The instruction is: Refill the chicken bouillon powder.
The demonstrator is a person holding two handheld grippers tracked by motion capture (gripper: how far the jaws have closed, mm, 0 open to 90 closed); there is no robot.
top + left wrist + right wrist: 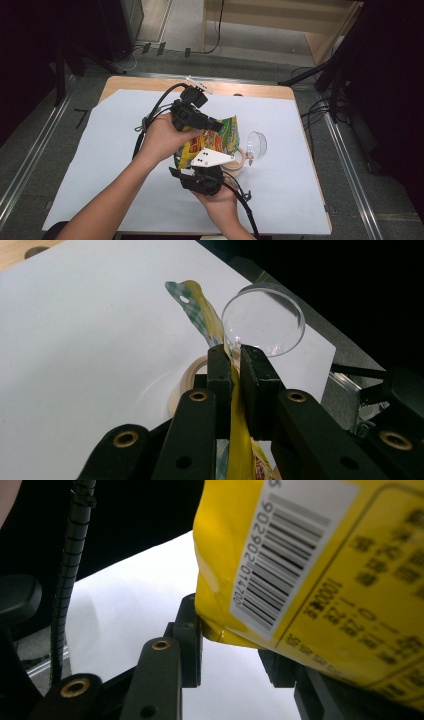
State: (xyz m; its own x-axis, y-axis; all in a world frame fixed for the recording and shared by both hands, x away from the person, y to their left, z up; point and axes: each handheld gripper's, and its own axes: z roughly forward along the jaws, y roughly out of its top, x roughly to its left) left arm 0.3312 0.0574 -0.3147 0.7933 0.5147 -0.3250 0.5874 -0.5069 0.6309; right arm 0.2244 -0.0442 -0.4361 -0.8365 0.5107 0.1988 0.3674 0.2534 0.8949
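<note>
The yellow snack bag is held above the tabletop, between the two grippers, its long axis running from one to the other. The left gripper is clamped on its thin sealed edge. The right gripper has the barcode end between its jaws; the digits read 902902014700.

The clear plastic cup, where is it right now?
In the high view the clear plastic cup lies on its side on the white sheet, right of the yellow snack bag and beside the tape roll.
</note>
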